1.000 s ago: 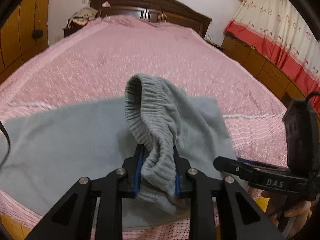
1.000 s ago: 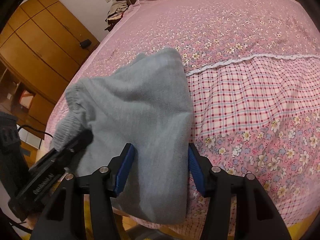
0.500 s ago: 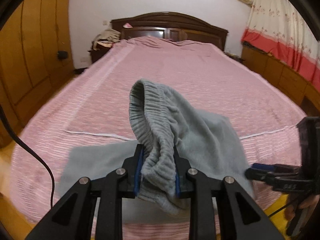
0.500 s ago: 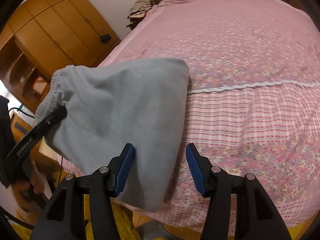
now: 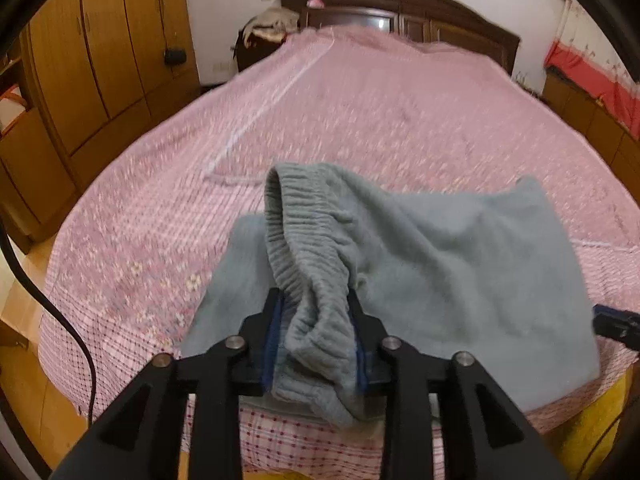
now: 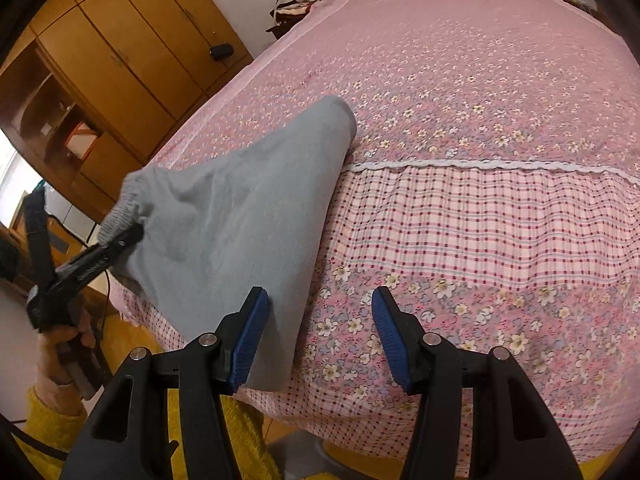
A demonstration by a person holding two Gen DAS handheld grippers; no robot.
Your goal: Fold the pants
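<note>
Pink floral bedspread carries the grey pants at its near edge, ribbed waistband pinched in the left gripper, while the right gripper gapes, so the unheld side risks sagging crooked.

The pants were soft grey fleece cloth, matt and slightly fuzzy, with a ribbed, gathered waistband. The bedspread was thin printed cotton, matt, with a white lace strip sewn across it. The left gripper and right gripper were matt black plastic with shiny metal rivets and ridged blue rubber pads. The wardrobe was smooth varnished wood; the headboard was dark glossy wood.
</note>
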